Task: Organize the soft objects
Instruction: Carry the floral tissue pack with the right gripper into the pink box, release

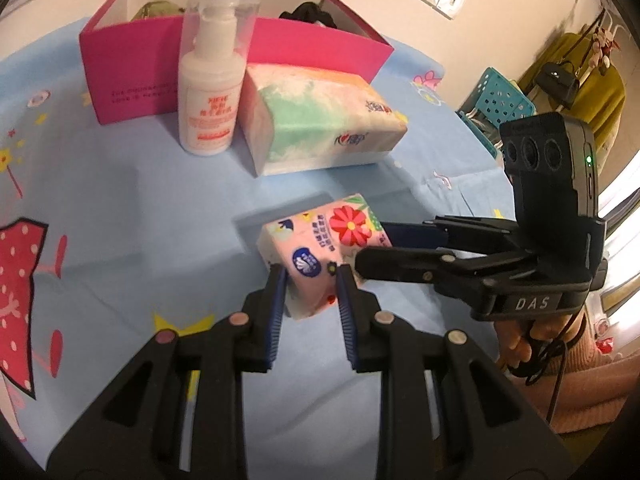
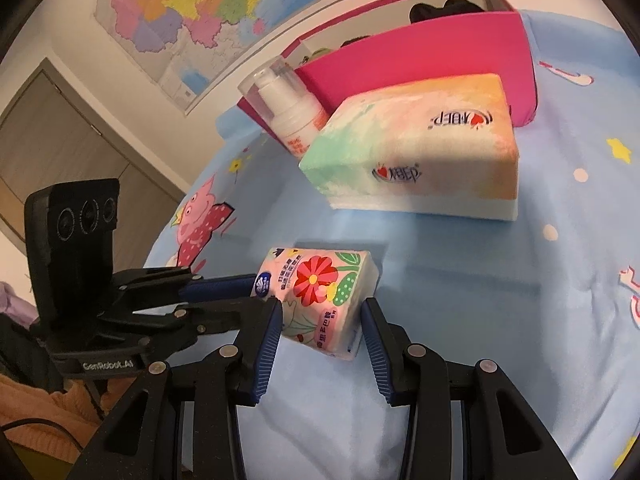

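Tissue pack [image 1: 320, 252], pink and flower-printed, lies on your blue cartoon sheet [image 1: 120, 200]. Your left gripper [image 1: 312, 276] and right gripper [image 2: 322, 308] each pinch one end of it. "DAS" and "GenRobot.AI" mark their bodies. Behind stand a bigger tissue brick [image 2: 420, 152], a lotion bottle [image 1: 210, 92], a magenta box [image 1: 132, 68] and a wall map [image 2: 192, 4].

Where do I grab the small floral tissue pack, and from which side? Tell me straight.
Take the small floral tissue pack across its thickness or its short width near an end, coming in angled down from the near side. It is a soft, flattish block with the flowered face up, so its slim edges fit between the jaws. The left gripper and right gripper both clamp it this way.
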{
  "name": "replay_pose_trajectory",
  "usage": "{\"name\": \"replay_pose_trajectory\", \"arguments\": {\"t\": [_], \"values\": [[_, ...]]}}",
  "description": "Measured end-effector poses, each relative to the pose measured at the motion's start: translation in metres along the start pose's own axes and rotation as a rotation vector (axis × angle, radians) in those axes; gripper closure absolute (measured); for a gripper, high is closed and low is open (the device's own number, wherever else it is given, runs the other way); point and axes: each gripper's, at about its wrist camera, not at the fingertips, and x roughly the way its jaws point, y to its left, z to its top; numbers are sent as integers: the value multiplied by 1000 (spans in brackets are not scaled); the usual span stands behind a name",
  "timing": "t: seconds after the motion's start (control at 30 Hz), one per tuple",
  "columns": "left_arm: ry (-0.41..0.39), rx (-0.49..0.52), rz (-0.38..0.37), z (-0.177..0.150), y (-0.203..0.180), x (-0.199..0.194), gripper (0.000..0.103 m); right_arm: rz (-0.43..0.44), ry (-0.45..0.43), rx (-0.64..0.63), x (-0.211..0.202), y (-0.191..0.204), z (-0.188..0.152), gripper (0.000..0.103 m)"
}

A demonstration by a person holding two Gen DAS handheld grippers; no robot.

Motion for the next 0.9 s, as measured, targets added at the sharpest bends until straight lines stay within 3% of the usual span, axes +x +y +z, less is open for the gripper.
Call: {"name": "replay_pose_trajectory", "arguments": {"t": [0.43,0.9], "values": [[-82,72,40,18,-20,-20,75,-34,-69,-42,-25,13,14,62],[-128,86,40,34,-24,-26,75,-54,-106,-76,-37,19,30,62]]}}
